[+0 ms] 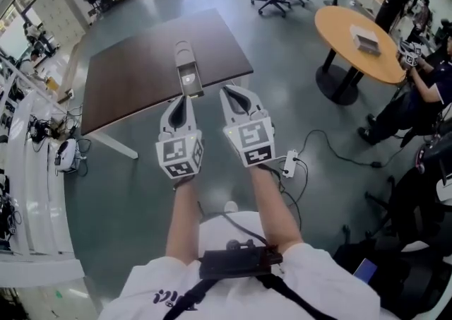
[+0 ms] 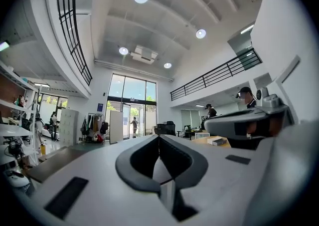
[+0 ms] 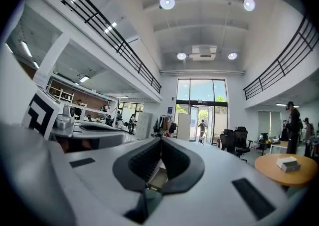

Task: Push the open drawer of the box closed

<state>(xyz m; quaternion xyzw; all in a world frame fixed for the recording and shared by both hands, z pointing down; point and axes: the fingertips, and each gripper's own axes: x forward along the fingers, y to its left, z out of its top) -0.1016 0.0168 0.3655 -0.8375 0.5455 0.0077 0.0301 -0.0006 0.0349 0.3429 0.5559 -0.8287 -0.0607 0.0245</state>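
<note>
The box point(image 1: 184, 54) is a narrow grey unit on the dark table point(image 1: 134, 78), and its open drawer point(image 1: 189, 82) sticks out of the end facing the person. The long axis of box and drawer runs straight away from the grippers, roughly along the line they point. The drawer front lies just ahead of the left gripper point(image 1: 181, 102) and a little to its right. From the right gripper point(image 1: 235, 94) it lies ahead and clearly off to the left. The left one therefore looks the nearer and better lined up for a push along that axis, though the head view cannot settle whether either tip is level with the drawer front. Both grippers have their jaws pressed together with nothing pinched. In the right gripper view, the opening below the tips shows what looks like the drawer point(image 3: 156, 179), low and ahead.
</note>
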